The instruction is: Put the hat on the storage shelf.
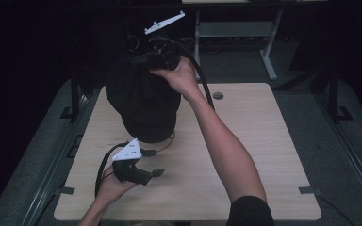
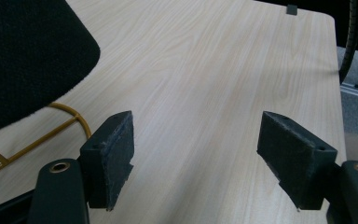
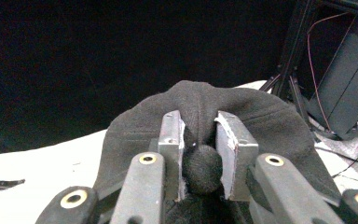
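Note:
A black knitted cap (image 1: 141, 103) hangs over the table's back left, held up by its top. My right gripper (image 1: 158, 54) is shut on the cap's crown; in the right gripper view the jaws (image 3: 199, 126) pinch a fold of the cap (image 3: 196, 100). Under the cap, a gold wire stand (image 1: 172, 137) pokes out; in the left gripper view the stand (image 2: 70, 114) sits below the cap's brim (image 2: 23, 56). My left gripper (image 1: 153, 163) hovers near the table's front left, open and holding nothing, with its pads (image 2: 116, 135) wide apart over bare wood.
The light wooden table (image 1: 245, 141) has a round cable hole (image 1: 218, 95) near its back edge. Another desk's white frame (image 1: 235, 28) stands behind. Black tape tabs (image 1: 306, 189) mark the front corners. The surroundings are dark.

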`<state>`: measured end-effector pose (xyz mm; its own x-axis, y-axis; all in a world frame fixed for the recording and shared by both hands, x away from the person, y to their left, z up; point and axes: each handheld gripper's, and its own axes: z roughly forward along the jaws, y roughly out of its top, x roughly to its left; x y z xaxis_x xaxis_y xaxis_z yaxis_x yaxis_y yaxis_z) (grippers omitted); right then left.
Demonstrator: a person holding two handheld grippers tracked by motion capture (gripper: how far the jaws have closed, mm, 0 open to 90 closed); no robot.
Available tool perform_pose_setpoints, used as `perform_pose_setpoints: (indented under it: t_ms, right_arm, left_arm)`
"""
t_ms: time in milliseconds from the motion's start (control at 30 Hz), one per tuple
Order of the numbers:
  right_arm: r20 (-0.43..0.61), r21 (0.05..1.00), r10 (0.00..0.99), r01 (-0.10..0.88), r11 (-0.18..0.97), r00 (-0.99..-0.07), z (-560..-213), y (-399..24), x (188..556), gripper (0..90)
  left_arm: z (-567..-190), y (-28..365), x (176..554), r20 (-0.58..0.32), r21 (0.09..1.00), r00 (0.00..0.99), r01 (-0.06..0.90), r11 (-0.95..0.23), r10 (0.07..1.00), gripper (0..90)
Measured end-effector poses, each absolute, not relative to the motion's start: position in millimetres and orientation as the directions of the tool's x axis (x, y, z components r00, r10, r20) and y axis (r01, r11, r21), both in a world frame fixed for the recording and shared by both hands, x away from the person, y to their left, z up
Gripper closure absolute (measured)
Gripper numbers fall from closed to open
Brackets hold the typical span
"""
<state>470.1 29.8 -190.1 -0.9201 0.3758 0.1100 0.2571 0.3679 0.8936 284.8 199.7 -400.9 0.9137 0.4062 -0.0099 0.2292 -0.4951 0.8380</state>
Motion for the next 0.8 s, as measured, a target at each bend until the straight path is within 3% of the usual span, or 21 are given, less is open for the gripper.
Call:
perform_pose_setpoints:
  t_ms: [800]
  right_arm:
    - [0.124,0.856,0.390,0.297,0.424,-0.913,-210,55,487,72.1]
  left_arm:
    - [-405,193,283,-0.003,0.832,0.925,0.213,-0.512,0.380,26.7]
